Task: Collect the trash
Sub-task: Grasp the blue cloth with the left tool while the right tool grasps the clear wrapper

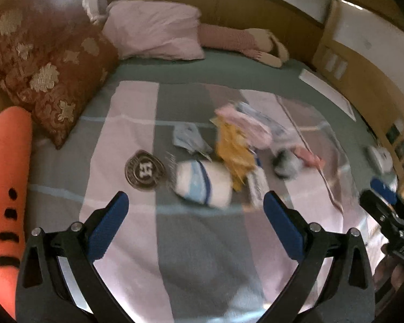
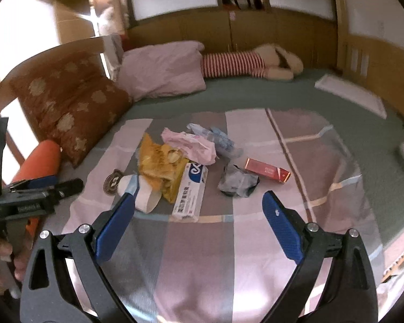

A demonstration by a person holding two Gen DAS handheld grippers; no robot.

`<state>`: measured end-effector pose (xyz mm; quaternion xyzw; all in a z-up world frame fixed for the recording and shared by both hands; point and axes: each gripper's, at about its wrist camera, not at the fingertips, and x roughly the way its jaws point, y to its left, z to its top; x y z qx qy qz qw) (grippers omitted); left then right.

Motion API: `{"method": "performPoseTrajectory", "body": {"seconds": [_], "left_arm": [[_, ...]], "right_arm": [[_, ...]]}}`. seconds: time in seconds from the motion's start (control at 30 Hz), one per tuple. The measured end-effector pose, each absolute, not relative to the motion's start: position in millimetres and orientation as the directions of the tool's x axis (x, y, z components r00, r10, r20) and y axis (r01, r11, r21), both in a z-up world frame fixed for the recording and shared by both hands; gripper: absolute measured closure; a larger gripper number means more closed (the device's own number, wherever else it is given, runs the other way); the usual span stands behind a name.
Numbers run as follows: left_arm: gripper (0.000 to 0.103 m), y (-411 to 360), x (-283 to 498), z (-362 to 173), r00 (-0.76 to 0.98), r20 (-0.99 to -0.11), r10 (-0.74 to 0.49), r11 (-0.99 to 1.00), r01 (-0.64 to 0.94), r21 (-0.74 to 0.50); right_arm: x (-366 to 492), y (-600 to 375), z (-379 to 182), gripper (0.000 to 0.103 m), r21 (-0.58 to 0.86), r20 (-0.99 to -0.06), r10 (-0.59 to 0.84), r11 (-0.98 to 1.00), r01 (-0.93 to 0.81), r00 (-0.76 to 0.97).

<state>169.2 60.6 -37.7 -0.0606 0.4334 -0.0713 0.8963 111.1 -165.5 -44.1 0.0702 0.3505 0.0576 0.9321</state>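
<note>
Trash lies in a heap on the checked bedspread [image 2: 196,242]. It holds a white paper cup [image 1: 204,185] [image 2: 142,196] on its side, a yellow wrapper [image 1: 234,150] [image 2: 159,167], a pink wrapper [image 2: 191,145], a white toothpaste box [image 2: 191,191], a grey crumpled wrapper [image 2: 237,181], a red box [image 2: 268,172] and a clear blue bottle [image 2: 220,140]. My left gripper [image 1: 195,210] is open and empty, just short of the cup. My right gripper [image 2: 198,210] is open and empty, over the toothpaste box's near end.
A round dark badge [image 1: 144,171] lies left of the cup. A brown flowered cushion [image 2: 70,113], a pink pillow [image 2: 164,67], a striped plush toy [image 2: 237,63] and an orange plush [image 1: 6,188] lie round the bed. A white flat box [image 2: 350,94] lies at the right.
</note>
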Motion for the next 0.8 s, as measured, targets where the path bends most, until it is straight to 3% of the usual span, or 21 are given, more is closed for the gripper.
{"method": "performPoseTrajectory", "body": {"seconds": [0.3, 0.43, 0.6, 0.7, 0.73, 0.77, 0.8], "left_arm": [[0.004, 89.2, 304.5, -77.8, 0.475, -0.86, -0.187, 0.972, -0.035, -0.231], [0.004, 82.8, 356.5, -107.7, 0.39, -0.899, -0.197, 0.975, -0.019, -0.222], [0.015, 76.2, 394.6, -145.1, 0.313, -0.924, -0.22, 0.97, -0.028, -0.24], [0.029, 66.6, 407.5, -166.7, 0.26, -0.931, -0.256, 0.963, -0.018, -0.269], [0.038, 63.0, 409.5, -171.2, 0.252, -0.931, -0.263, 0.962, -0.008, -0.274], [0.052, 60.9, 410.6, -173.3, 0.251, -0.93, -0.27, 0.96, -0.001, -0.279], [0.06, 58.5, 410.7, -174.5, 0.253, -0.928, -0.272, 0.96, 0.006, -0.279]], "right_arm": [[246.6, -216.8, -74.7, 0.01, 0.411, -0.698, 0.288, 0.911, 0.038, 0.656], [302.0, -217.1, -91.3, 0.01, 0.393, -0.739, 0.284, 0.918, 0.049, 0.611], [350.6, -207.4, -120.8, 0.011, 0.365, -0.805, 0.3, 0.931, 0.027, 0.512], [365.2, -197.8, -134.4, 0.017, 0.337, -0.833, 0.307, 0.941, -0.019, 0.46], [369.0, -193.9, -138.6, 0.021, 0.322, -0.844, 0.305, 0.946, -0.038, 0.441], [372.6, -189.3, -143.8, 0.031, 0.304, -0.859, 0.299, 0.951, -0.054, 0.416], [375.8, -186.8, -147.3, 0.049, 0.299, -0.868, 0.299, 0.952, -0.064, 0.397]]}}
